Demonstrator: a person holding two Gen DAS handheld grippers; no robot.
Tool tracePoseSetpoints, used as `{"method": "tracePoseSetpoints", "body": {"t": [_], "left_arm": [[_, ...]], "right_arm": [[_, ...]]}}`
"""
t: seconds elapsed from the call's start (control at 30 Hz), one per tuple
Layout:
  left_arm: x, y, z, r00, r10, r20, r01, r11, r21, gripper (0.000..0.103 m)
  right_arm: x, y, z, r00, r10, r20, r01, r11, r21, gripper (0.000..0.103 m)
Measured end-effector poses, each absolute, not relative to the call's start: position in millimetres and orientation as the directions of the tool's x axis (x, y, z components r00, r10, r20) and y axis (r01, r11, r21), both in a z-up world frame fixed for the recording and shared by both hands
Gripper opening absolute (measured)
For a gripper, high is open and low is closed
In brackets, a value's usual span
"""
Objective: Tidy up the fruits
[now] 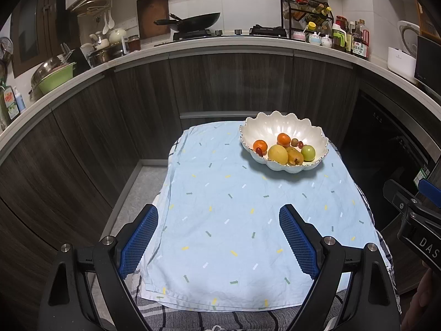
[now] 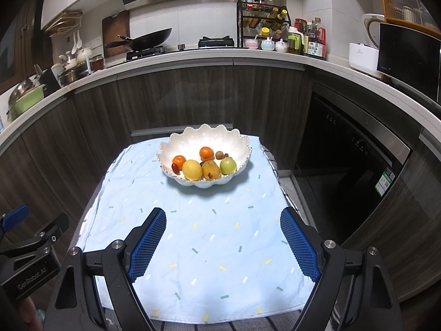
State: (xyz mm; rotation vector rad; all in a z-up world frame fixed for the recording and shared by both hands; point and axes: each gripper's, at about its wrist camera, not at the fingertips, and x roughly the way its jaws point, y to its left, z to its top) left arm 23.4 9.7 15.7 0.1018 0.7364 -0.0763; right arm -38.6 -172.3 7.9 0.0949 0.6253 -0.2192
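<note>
Left tongs (image 1: pixel 219 237): spread wide, nothing between the blue ribbed pads, held above the near part of the cloth; their body also shows at the left edge of the right wrist view.
Right tongs (image 2: pixel 223 241): spread wide too, holding nothing, above the near half of the cloth and pointed toward the bowl; part of their black body shows at the right edge of the left wrist view.
Surface (image 2: pixel 271 162): a small one standing in front of dark wood-grain kitchen cabinets, covered by a pale blue cloth (image 2: pixel 198 237) with small arrow marks; a plaid fabric shows under the cloth's near edge.
Bowl (image 2: pixel 205 135): white, scalloped rim, standing on the far part of the cloth, well apart from both tongs.
Fruits: all lie inside the bowl. A yellow round fruit (image 2: pixel 192 169), a brownish-yellow pear (image 2: pixel 211 170) and a green apple (image 2: pixel 228 165) sit side by side at the near wall, touching or nearly so.
Behind them: two small oranges, one at the left (image 2: pixel 179 161) and one farther back (image 2: pixel 206 153).
Small pieces: a dark red grape-like fruit (image 2: pixel 174 168) beside the left orange; two more small ones at the back right, too small to name.
Counter behind: a wok (image 2: pixel 148 40) on the hob, a rack of bottles, a rice cooker.
</note>
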Motion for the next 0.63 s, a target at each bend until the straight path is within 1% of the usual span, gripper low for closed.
{"method": "tracePoseSetpoints", "body": {"t": [0.53,0.63], "left_arm": [[30.3,11.9,7.0,0.716,-0.048,-0.696,0.114,0.992,0.049,0.09],[33.9,11.3,3.0,0.706,-0.048,-0.707,0.117,0.992,0.049,0.094]], "right_arm": [[-32.9,-175.2,0.5,0.776,-0.168,-0.608,0.23,0.973,0.025,0.086],[-31.3,-175.4,-1.3,0.771,-0.169,-0.614,0.231,0.973,0.023,0.086]]}}
